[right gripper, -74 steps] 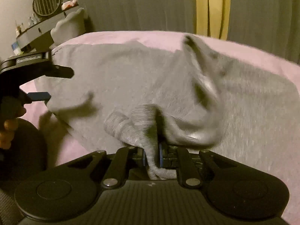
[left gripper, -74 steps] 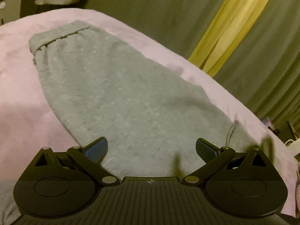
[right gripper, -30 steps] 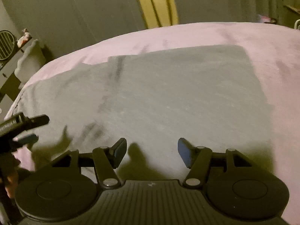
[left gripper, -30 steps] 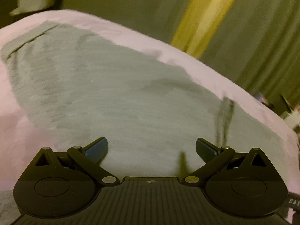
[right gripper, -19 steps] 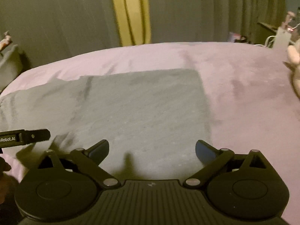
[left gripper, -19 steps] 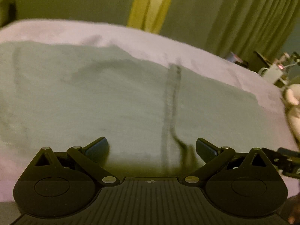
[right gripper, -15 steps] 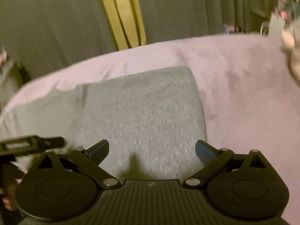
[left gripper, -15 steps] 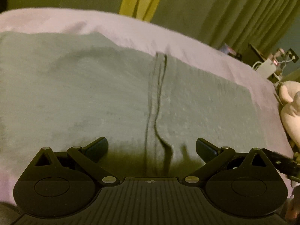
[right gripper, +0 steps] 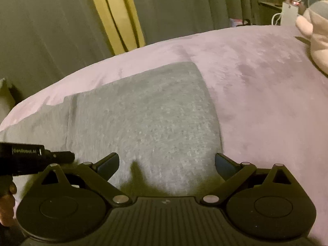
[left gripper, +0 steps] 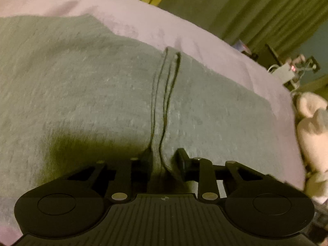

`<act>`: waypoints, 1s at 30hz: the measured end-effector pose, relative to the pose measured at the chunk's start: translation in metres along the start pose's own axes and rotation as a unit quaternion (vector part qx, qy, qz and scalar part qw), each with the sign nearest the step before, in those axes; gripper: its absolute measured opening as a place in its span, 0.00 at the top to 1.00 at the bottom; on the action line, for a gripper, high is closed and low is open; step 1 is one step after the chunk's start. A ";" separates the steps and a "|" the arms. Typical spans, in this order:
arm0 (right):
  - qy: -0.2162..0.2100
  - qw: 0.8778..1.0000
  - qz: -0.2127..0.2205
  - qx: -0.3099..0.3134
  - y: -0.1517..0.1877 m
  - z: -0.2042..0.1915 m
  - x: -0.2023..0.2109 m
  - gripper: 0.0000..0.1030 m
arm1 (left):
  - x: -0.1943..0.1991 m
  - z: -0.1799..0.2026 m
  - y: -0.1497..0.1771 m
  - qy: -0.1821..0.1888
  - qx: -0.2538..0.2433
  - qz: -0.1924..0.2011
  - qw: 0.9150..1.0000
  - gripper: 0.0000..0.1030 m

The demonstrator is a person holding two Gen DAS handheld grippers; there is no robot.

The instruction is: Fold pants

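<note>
Left wrist: left gripper [left gripper: 164, 160] jaws have just been closing on the cuff ridge of the grey sweatpants [left gripper: 92, 94] lying on the pink bedspread [left gripper: 143, 20]; looks pinched, though blurry.

Right wrist: right gripper [right gripper: 167, 163] spread wide, empty, over the sweatpants' near edge, probably lining up the matching grab.

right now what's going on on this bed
A person is folding grey knit pants laid flat on a pink plush bedspread, one two-finger tool in each hand. The left tool has just been closing on a raised ridge of the grey fabric at the near edge, beside the folded-over end; its pads look pressed on it. The right tool has just been opening and hangs over the folded end of the pants with nothing between its pads.
</note>
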State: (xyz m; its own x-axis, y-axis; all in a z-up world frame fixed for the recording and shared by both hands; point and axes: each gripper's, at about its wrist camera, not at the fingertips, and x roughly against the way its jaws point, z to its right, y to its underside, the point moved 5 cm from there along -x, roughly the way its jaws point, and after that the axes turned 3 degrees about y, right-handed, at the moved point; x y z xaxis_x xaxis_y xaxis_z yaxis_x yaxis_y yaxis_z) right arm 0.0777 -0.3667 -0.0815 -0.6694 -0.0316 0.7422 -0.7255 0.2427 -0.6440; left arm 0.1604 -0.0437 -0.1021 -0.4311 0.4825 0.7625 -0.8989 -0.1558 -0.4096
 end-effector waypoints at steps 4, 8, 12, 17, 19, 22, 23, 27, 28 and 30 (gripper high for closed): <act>-0.012 1.000 0.017 -0.016 -0.003 0.004 0.004 0.04 | -0.002 -0.009 0.003 0.017 0.014 0.001 1.000 0.61; -0.013 0.999 0.021 -0.020 -0.004 0.006 0.005 0.04 | -0.007 0.001 0.000 0.043 0.005 -0.012 0.999 0.27; -0.008 0.999 0.033 -0.008 -0.005 0.003 0.008 0.04 | -0.013 0.010 -0.002 0.010 -0.003 -0.011 1.000 0.70; -0.048 0.995 0.087 0.002 -0.008 -0.002 0.027 0.04 | 0.000 0.010 -0.004 0.008 0.002 0.000 1.000 0.82; -0.063 0.995 0.075 0.014 -0.006 -0.007 0.026 0.04 | 0.008 0.018 -0.008 0.005 -0.014 0.013 1.000 0.82; -0.045 0.997 0.043 0.038 -0.002 -0.013 0.016 0.04 | 0.019 0.023 -0.014 0.005 -0.025 0.020 0.999 0.82; -0.045 0.997 0.039 0.042 -0.002 -0.014 0.014 0.04 | 0.023 0.023 -0.016 0.002 -0.030 0.024 0.999 0.82; -0.055 0.997 0.036 0.040 -0.002 -0.013 0.013 0.04 | 0.036 0.016 -0.022 -0.015 -0.035 0.041 0.998 0.82; -0.049 0.997 0.032 0.039 -0.002 -0.011 0.012 0.04 | 0.037 0.011 -0.021 -0.022 -0.029 0.041 0.998 0.82; -0.042 0.998 0.021 0.037 -0.002 -0.009 0.007 0.04 | 0.038 0.001 -0.019 -0.040 -0.026 0.042 0.998 0.82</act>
State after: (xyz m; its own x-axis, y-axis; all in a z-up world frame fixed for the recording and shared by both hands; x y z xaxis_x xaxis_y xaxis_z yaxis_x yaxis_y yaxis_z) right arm 0.0754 -0.3585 -0.0734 -0.7081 -0.1050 0.6983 -0.7044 0.1739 -0.6882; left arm 0.1613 -0.0233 -0.0649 -0.5107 0.3990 0.7615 -0.8554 -0.1471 -0.4966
